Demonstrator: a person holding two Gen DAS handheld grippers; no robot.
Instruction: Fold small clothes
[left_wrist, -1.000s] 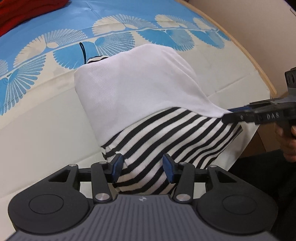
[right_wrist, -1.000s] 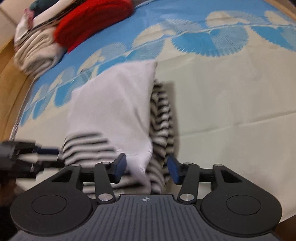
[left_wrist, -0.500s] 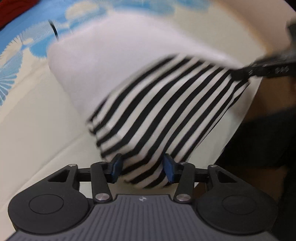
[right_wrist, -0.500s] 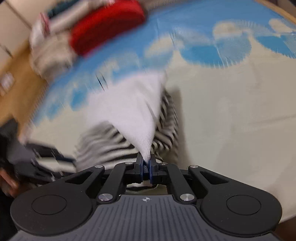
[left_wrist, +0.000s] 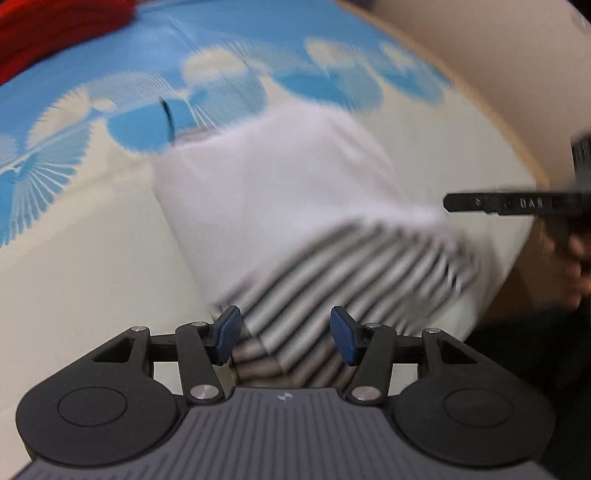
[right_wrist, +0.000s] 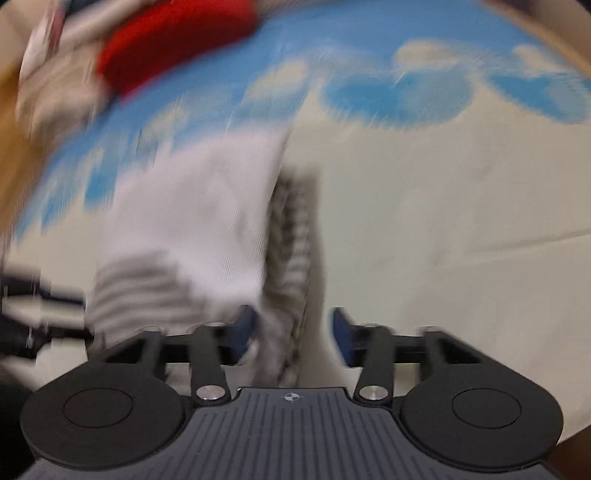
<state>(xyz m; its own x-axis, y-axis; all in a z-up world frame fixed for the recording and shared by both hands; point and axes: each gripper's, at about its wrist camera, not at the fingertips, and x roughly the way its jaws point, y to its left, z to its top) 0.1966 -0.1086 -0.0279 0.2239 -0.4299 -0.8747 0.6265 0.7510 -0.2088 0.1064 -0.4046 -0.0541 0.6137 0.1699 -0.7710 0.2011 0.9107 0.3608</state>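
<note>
Your folded garment (left_wrist: 280, 206) sits on the blue-and-cream patterned cloth (left_wrist: 74, 258) near its edge, white layer on top with the black-and-white striped part poking out underneath on the side closest to you.

Your left gripper (left_wrist: 284, 334) has its jaws apart, straddling the striped hem. The blue pads (left_wrist: 227, 328) sit either side of the fabric, and they don't look like they're pinching it.

Your right gripper (right_wrist: 291, 330) is opening right now. A corner of the garment, white and stripes bunched together, is between its blue pads, up against the left one, but the pads aren't clamped on it. That view is pretty smeared, so details are mushy.

From the left camera you can see the right gripper's black finger reaching in at the garment's far corner. There's a red item (right_wrist: 173, 44) and a pale pile of clothes (right_wrist: 55, 88) off at the far end of the cloth.
</note>
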